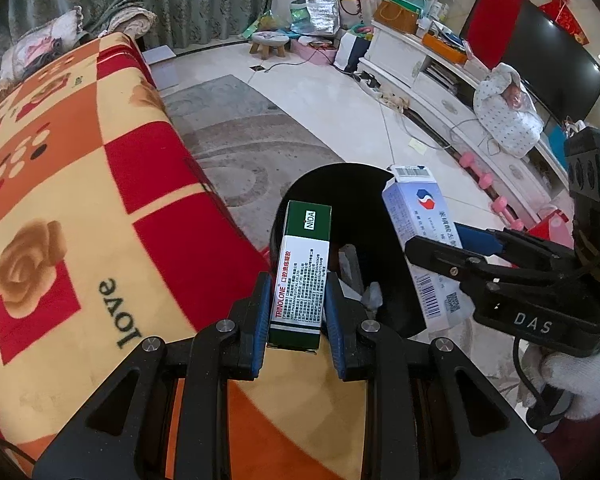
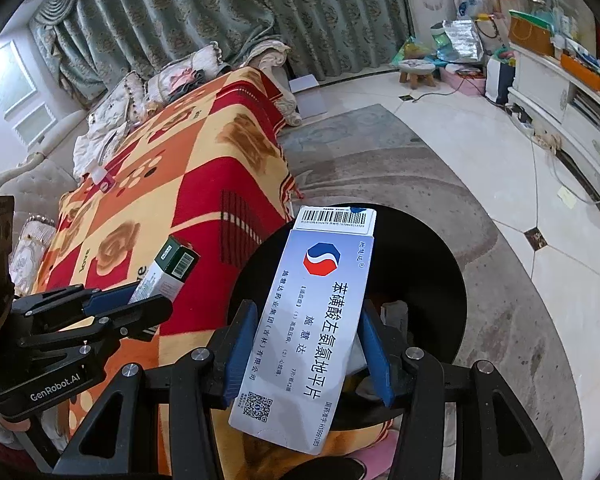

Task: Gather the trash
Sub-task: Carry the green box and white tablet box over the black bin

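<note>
Two cartons are clamped above the black bin point(image 2: 440, 264): the left gripper point(image 1: 298, 312) pinches a green box point(image 1: 302, 276), the right gripper point(image 2: 308, 354) a blue-white box point(image 2: 320, 320). Neither is dropped yet; crumpled scraps point(image 1: 370, 294) already lie inside, so release remains.

left hand-held gripper point(image 1: 296, 300): tilted downward, blue pads clamped narrowly.
right hand-held gripper point(image 2: 308, 344): tilted downward, pads clamped wider apart.
right hand point(image 1: 580, 380): white glove, gripping handle.

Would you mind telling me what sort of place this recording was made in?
Most likely a home living room: a blanket-covered sofa with cushions, a flat television on a white media cabinet, and heavy patterned curtains behind a floor rug.
</note>
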A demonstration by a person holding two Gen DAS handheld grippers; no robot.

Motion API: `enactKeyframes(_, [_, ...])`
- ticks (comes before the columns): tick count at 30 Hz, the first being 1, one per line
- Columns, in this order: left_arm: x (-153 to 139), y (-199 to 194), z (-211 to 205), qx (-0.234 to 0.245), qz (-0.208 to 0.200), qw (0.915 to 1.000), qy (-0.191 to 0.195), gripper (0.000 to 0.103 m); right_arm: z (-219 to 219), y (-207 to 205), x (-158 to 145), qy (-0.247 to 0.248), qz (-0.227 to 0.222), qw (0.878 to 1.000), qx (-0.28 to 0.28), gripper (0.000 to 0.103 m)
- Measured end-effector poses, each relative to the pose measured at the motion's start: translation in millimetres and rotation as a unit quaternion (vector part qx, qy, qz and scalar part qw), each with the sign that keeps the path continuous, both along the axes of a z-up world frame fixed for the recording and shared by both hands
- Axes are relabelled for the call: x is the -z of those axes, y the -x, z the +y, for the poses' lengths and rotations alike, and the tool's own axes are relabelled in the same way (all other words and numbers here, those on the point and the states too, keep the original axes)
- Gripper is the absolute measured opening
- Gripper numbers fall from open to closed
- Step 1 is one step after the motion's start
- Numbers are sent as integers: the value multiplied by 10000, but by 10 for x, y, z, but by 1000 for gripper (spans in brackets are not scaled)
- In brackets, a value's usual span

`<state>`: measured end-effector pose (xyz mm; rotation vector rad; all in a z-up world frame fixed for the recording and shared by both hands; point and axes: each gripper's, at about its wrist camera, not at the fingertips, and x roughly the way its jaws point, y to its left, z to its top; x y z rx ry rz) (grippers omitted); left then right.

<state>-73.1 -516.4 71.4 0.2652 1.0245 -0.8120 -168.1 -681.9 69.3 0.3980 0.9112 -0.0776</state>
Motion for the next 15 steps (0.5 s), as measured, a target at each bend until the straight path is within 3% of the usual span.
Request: enactKeyframes(15, [138, -13, -219, 89, 171, 9998, -16, 24, -176, -7, 139, -151, 132, 9997, 167, 49])
